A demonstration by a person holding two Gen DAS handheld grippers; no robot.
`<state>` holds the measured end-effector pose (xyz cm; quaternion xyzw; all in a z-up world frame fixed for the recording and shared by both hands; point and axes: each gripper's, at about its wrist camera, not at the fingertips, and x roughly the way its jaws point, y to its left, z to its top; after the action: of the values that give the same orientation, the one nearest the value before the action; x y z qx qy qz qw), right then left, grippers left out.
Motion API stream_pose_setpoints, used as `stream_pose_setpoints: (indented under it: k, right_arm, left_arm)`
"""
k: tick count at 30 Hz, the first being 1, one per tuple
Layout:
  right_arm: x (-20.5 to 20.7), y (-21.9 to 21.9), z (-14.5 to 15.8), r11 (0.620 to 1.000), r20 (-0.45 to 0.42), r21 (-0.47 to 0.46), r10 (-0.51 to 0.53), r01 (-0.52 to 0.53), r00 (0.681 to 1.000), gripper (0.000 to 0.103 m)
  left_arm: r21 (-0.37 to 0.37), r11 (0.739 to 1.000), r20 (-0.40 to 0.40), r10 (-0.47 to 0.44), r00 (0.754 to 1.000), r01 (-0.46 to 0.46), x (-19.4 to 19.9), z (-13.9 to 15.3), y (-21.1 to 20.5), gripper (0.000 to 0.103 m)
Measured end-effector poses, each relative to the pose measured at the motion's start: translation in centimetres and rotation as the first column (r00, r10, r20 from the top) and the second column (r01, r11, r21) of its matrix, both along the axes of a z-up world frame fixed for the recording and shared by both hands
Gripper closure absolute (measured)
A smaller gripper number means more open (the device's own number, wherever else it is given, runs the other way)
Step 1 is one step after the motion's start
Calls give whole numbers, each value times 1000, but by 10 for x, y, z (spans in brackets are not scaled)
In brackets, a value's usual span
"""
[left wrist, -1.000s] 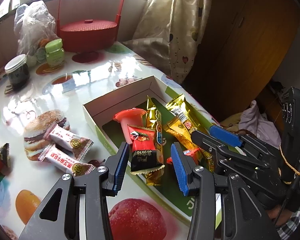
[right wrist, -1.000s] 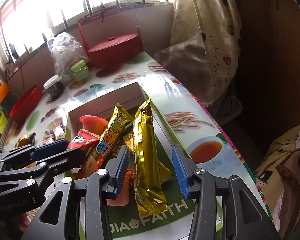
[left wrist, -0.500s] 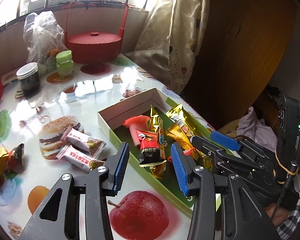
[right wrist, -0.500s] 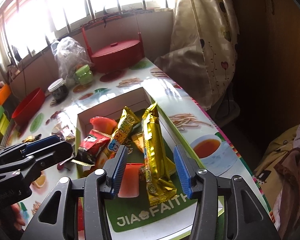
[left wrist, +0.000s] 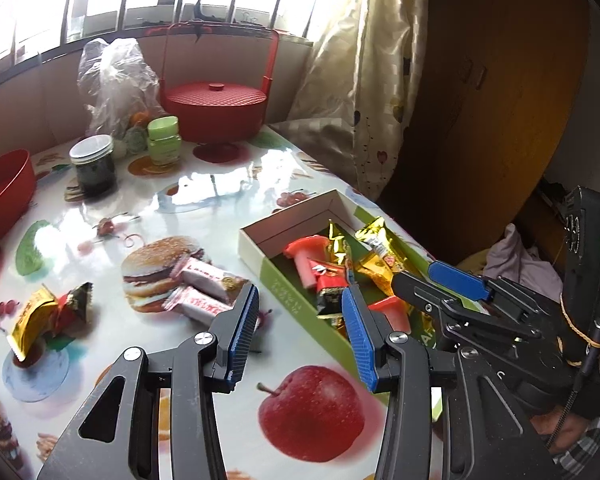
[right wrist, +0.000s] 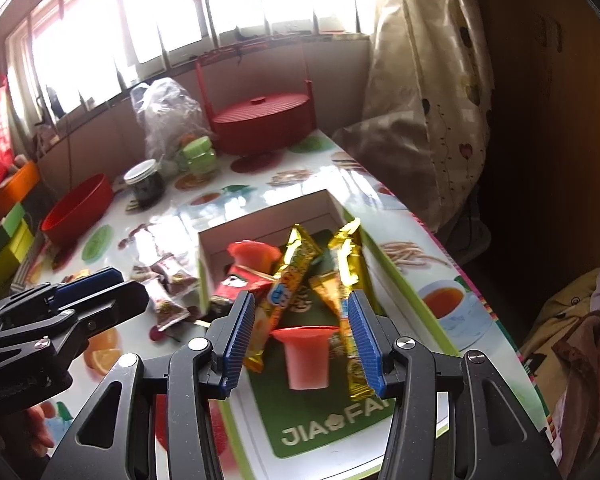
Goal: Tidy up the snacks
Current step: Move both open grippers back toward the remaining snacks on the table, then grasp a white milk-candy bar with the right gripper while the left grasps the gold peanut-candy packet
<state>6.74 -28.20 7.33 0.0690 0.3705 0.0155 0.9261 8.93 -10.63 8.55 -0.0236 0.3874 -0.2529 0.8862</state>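
Snacks are lying mostly inside the green box, which is sitting on the counter at about 1 o'clock from the left gripper. Both pairs of jaws are standing released, grasping nothing. The right gripper is hanging over the box, with an orange cup between its pads. Nearest outside the box, at 11 o'clock from the left gripper, two pink-wrapped candies are lying side by side. Judging by that, these are next: the left jaws should be coming down across the nearer wrapper's short width, pinching its body rather than the crinkly end. Farther out at 9 o'clock, a yellow packet and dark packet are waiting.
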Motion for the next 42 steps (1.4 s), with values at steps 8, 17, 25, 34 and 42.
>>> stream_pose_setpoints:
  k: [8, 17, 25, 34, 42]
  right_arm:
    - [3, 25, 1, 999, -2, -7, 54, -54, 999, 55]
    - [14, 57, -2, 989, -14, -22, 146, -147, 989, 55]
    - [27, 89, -8, 970, -44, -33, 241, -243, 970, 55]
    - [51, 117, -22, 946, -104, -52, 314, -320, 944, 55]
    - [67, 137, -34, 924, -150, -73, 363, -376, 920, 55]
  left_arm:
    - [-25, 997, -11, 71, 997, -71, -5, -6, 35, 58]
    - [-19, 987, -25, 158, 987, -159, -7, -14, 74, 58]
    - [-4, 974, -37, 228, 973, -228, -4, -22, 107, 58]
    - [7, 952, -57, 305, 951, -305, 1, -32, 144, 58]
    - [25, 934, -83, 356, 931, -355, 5, -44, 172, 58]
